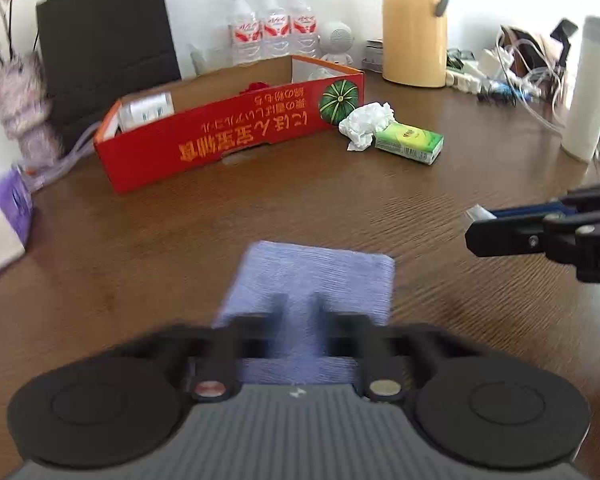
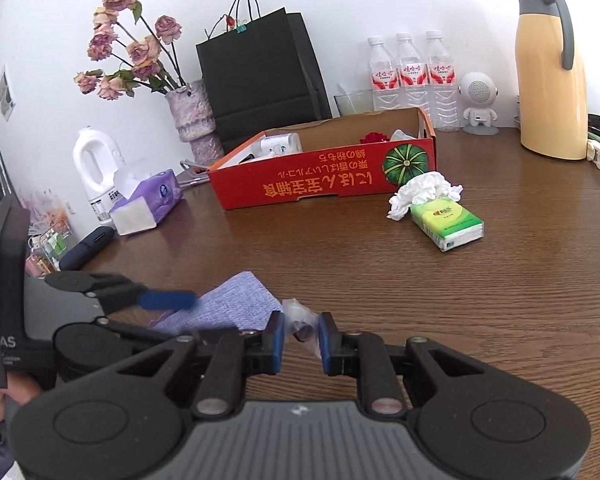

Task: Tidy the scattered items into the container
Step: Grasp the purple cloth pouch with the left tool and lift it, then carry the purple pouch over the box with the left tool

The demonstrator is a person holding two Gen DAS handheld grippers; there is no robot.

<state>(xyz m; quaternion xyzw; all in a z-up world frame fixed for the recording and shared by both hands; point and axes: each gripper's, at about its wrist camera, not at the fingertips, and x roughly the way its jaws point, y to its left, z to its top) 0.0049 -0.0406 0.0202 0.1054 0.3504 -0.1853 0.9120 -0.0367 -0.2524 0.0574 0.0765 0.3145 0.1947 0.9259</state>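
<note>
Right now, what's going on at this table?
A person is tidying with two handheld grippers. The left gripper is shut on a folded lilac cloth lying on the brown wooden table. The right gripper holds a small clear plastic wrapper. A crumpled white tissue and green tissue pack lie outside the red cardboard box.

You see a red box (image 2: 324, 178) with orange letters and a green striped pumpkin picture on it. The folded cloth (image 1: 312, 276) is light purple. The tissue pack (image 2: 446, 222) is green and white. The table (image 2: 460, 300) is brown with wood lines. The jug (image 2: 552, 76) is yellow with a grey handle.
</note>
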